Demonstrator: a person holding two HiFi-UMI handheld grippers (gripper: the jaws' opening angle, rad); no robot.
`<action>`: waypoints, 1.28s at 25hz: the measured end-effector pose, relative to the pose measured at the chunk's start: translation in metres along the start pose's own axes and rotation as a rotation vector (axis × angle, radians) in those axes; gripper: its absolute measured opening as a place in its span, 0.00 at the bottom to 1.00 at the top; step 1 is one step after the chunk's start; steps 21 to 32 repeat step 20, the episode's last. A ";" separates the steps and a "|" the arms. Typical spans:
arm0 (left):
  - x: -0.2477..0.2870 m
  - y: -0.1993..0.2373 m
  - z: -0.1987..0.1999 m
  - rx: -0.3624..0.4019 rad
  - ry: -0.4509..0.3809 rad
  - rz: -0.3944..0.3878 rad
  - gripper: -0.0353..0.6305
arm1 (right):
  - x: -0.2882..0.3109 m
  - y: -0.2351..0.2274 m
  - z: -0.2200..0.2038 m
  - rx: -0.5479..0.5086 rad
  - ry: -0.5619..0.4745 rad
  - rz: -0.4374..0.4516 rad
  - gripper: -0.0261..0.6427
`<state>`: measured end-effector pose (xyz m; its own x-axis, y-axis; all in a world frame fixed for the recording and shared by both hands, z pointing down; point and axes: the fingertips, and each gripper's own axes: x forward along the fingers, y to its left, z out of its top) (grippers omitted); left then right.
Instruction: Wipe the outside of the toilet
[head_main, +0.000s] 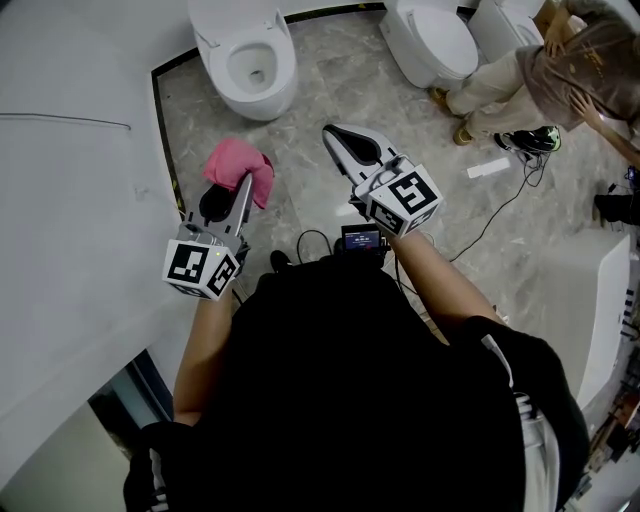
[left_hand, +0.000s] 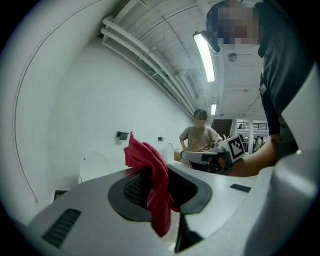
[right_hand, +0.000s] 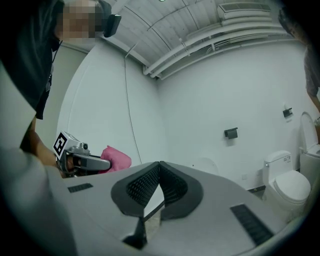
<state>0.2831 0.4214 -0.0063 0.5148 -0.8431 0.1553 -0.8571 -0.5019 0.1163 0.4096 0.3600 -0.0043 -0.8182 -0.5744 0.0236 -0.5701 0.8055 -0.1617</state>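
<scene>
In the head view a white toilet (head_main: 250, 60) with its seat open stands against the curved wall, ahead of both grippers. My left gripper (head_main: 238, 190) is shut on a pink cloth (head_main: 241, 168), which bunches out past the tips; the left gripper view shows the cloth (left_hand: 150, 177) pinched between the pads and hanging down. My right gripper (head_main: 342, 143) is held up to the right of the cloth, shut, with nothing between its pads. In the right gripper view the jaws (right_hand: 157, 172) meet at their tips, and the left gripper (right_hand: 82, 161) with the cloth (right_hand: 116, 158) shows at left.
A second toilet (head_main: 432, 40) and a third (head_main: 505, 25) stand at the back right, where a person (head_main: 560, 80) crouches. Cables (head_main: 500, 215) trail over the marble floor. A white fixture (head_main: 605, 300) is at the right edge; the curved white wall (head_main: 80, 200) is close on the left.
</scene>
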 end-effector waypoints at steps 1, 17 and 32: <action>0.000 -0.001 0.000 0.000 0.001 -0.001 0.20 | 0.000 0.001 0.003 -0.002 -0.002 0.004 0.09; 0.006 -0.011 -0.001 -0.021 0.004 -0.006 0.20 | -0.018 -0.009 0.000 0.003 0.006 -0.011 0.09; 0.004 -0.014 -0.003 -0.014 0.002 0.005 0.20 | -0.023 -0.009 -0.002 0.002 0.006 -0.017 0.09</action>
